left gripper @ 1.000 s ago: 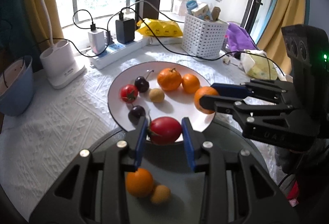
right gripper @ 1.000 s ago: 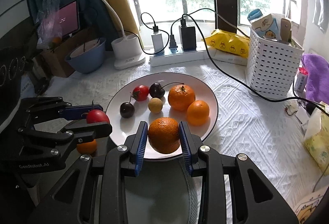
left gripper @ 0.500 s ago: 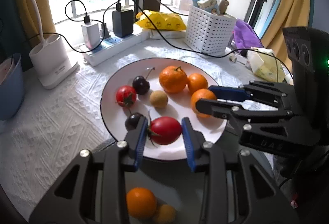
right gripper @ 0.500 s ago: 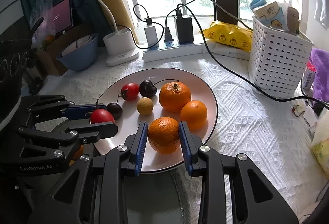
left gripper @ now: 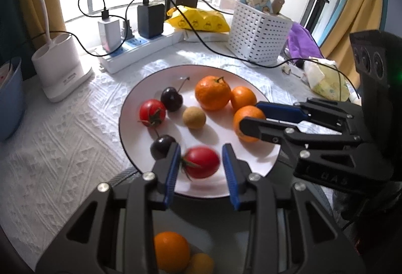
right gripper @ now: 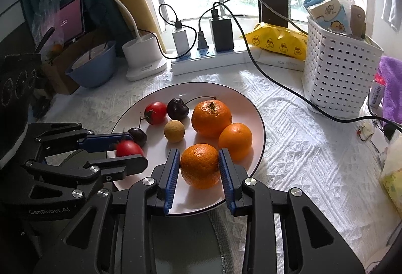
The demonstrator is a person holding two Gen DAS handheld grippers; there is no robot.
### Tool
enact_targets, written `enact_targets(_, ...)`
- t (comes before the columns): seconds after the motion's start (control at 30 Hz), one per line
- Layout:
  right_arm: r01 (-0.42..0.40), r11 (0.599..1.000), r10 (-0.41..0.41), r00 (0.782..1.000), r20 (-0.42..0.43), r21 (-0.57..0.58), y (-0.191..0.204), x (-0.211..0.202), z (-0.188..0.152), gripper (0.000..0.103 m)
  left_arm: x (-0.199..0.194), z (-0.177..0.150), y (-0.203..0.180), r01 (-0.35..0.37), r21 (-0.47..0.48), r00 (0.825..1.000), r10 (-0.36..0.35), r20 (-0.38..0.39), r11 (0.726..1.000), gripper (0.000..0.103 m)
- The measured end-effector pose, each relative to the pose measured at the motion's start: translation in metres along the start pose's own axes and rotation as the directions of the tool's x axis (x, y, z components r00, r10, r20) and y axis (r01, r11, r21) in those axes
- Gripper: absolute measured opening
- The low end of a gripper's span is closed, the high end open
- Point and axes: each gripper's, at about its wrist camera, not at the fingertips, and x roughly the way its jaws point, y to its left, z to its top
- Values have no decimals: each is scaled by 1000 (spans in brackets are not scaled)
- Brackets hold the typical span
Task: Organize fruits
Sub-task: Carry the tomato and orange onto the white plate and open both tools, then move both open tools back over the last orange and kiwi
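Note:
A white plate (left gripper: pixel 241 75) (right gripper: pixel 256 113) holds two other oranges, a small tomato, two cherries and a tan round fruit. My left gripper (left gripper: pixel 201 163) has a gap between its pads and a red tomato (left gripper: pixel 202 162), which lies on the plate's near part; it also shows in the right wrist view (right gripper: pixel 128 148). My right gripper (right gripper: pixel 199 167) is shut on an orange (right gripper: pixel 199 164) just above the plate's near right part; it also shows in the left wrist view (left gripper: pixel 247 120). An orange (left gripper: pixel 170 251) and a small yellow fruit (left gripper: pixel 201 264) lie in a dark tray below my left gripper.
A white basket (right gripper: pixel 339 73) stands at the right, with a black cable (right gripper: pixel 276 88) running past the plate. A power strip with chargers (right gripper: pixel 211 58), a yellow packet (right gripper: pixel 279 41), a lamp base (right gripper: pixel 144 60) and a blue bowl (right gripper: pixel 93 68) line the back.
Both grippers moved forward over the plate. My left gripper's pads have opened slightly off the tomato, which now rests on the plate. The right still holds its orange.

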Motion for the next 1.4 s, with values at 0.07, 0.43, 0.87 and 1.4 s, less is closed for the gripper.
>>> enact_targets(0.07, -1, 1000, 1, 1000, 4, 11, -1, -3, 0, 35, -4, 0, 2, 1, -13, 1000, -1, 11, 1000, 36)
enact_targets(0.43, 16, 1000, -16, 1000, 26, 4, 12, -22, -2, 37, -30, -6, 7, -1, -48, 998, 4, 65, 999, 42)
enact_targets(0.87, 15, 999, -13, 999, 49, -32, 42, -39, -4, 37, -70, -25, 26, -18, -111, 989, 35, 147, 994, 42)
enact_targets(1.4, 18, 996, -17, 1000, 16, -83, 91, -37, -19, 37, -95, -71, 62, -28, -184, 986, 57, 157, 983, 42)
